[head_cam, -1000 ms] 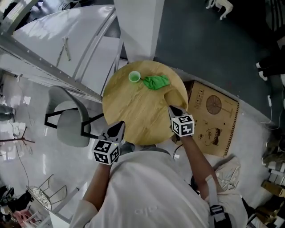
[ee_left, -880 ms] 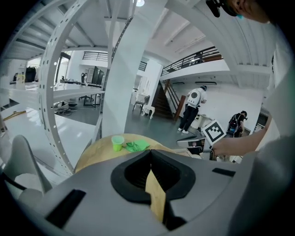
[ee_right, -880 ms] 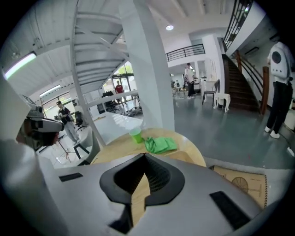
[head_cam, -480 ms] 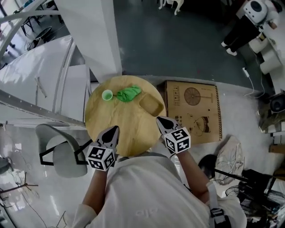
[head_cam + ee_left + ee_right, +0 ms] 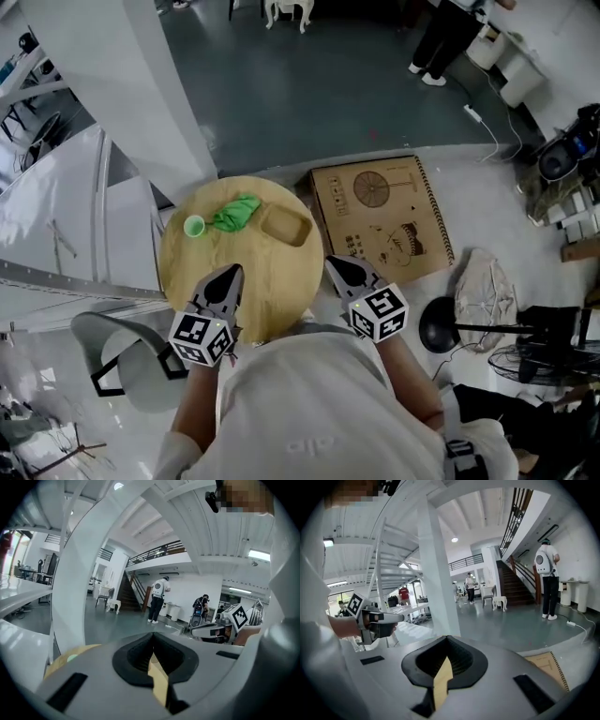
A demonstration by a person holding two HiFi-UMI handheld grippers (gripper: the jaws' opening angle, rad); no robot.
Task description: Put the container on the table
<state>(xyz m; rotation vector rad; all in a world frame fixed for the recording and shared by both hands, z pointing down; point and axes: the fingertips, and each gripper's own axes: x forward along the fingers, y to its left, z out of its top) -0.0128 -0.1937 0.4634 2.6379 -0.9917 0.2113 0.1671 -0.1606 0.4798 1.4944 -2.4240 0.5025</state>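
A shallow wooden container (image 5: 286, 227) rests on the round wooden table (image 5: 253, 281), toward its far right side. Beside it lie a green cloth (image 5: 236, 213) and a small green cup (image 5: 194, 226). My left gripper (image 5: 228, 277) hovers over the table's near left edge, shut and empty. Just off the near right edge is my right gripper (image 5: 339, 270), also shut and holding nothing. Both point away from me, well short of the container. In the left gripper view the jaws (image 5: 152, 639) are together; the right gripper view shows the same (image 5: 446, 641).
A brown printed cardboard board (image 5: 380, 220) lies on the floor right of the table. A grey chair (image 5: 127, 361) stands at the near left and a white pillar (image 5: 112, 84) with stair rails at the far left. A black stand base (image 5: 437, 329) sits at the right.
Both grippers have risen and drawn back toward me, staying shut. The head view has swung, so the table now looks smaller and lower left. The container, cloth and cup stayed put.
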